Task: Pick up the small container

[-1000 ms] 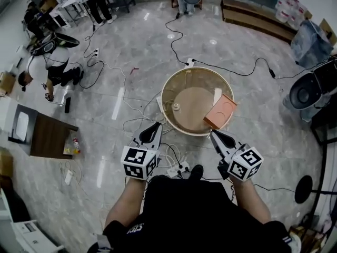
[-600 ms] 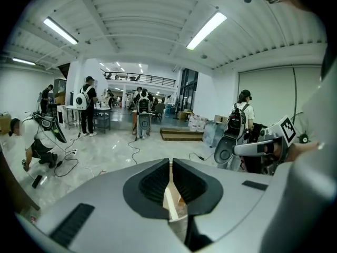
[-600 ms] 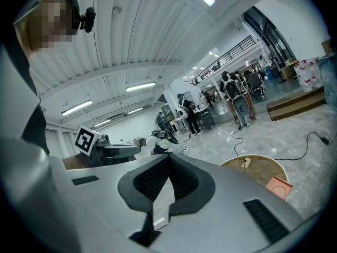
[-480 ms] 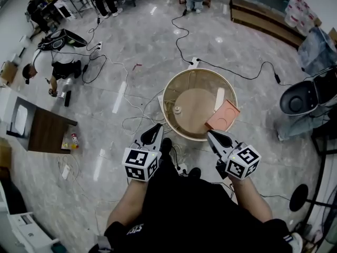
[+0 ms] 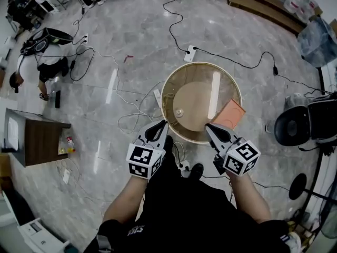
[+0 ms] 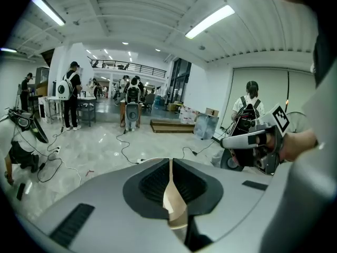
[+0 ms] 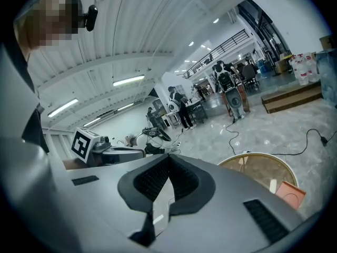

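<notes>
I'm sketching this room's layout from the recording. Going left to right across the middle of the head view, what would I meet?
Dark wooden table → left claw → small container → orange tray → black chair.

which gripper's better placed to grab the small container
Left: the container sits on the left of the table, just beyond the left gripper; the right gripper is farther, by the orange tray. Both are shut.

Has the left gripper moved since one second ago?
Yes. The left gripper moved toward the round table: in the head view its tip now reaches the rim; floor showed between them before.
</notes>
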A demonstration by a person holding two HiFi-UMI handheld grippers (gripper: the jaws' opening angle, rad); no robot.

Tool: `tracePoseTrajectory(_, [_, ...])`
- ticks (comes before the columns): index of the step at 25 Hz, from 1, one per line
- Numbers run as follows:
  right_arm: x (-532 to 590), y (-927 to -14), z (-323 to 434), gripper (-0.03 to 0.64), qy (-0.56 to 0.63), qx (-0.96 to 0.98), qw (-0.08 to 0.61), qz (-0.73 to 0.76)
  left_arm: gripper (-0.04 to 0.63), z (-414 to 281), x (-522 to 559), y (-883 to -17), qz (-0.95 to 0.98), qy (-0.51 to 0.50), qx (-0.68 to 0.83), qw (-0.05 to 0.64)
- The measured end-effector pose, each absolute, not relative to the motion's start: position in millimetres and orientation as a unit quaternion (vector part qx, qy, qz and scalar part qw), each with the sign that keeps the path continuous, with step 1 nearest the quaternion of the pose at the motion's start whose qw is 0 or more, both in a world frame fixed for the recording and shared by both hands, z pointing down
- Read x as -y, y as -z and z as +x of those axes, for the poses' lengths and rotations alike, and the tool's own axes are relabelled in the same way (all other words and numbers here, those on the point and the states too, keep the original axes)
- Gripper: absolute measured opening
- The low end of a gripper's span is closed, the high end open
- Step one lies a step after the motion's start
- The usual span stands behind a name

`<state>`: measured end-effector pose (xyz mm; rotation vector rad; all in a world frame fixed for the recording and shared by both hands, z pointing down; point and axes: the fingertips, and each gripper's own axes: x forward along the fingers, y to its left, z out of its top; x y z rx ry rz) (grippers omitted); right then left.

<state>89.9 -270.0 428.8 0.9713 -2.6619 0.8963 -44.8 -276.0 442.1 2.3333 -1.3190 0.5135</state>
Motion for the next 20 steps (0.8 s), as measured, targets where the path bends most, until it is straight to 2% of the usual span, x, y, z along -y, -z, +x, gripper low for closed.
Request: tracePoseTrajectory(20, [323.5, -577.3, 48.6, 0.014, -0.380, 0.853, 0.142, 0.328, 0.035, -36.8, 337.9, -610.9, 0.847, -0.214, 0.397, 0.280])
